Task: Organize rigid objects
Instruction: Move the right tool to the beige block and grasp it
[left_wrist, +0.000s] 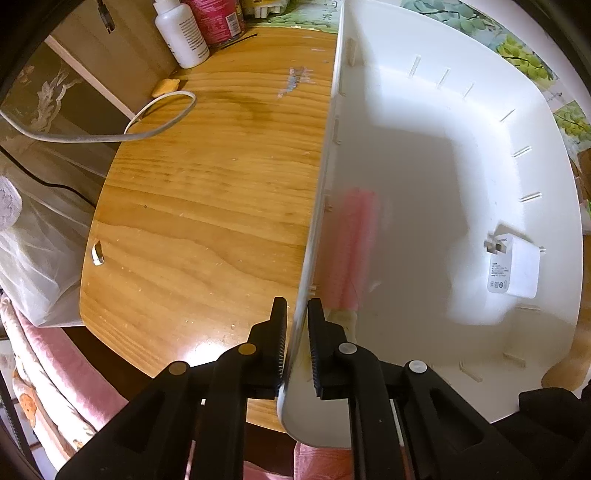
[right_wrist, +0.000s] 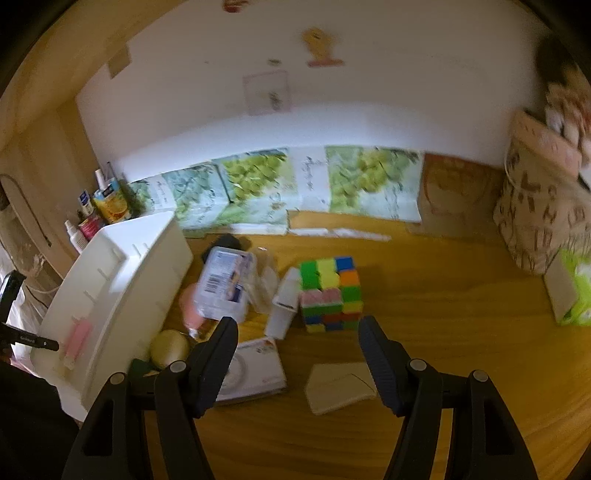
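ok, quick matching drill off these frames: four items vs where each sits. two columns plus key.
1. white charger plug
2. multicoloured puzzle cube
3. left tongs
4. white plastic bottle

A. on the wooden table, ahead of the open right tongs
B. inside the white plastic bin
C. clamped on the bin wall
D. at the table's far edge, outside the bin

1-B, 2-A, 3-C, 4-D
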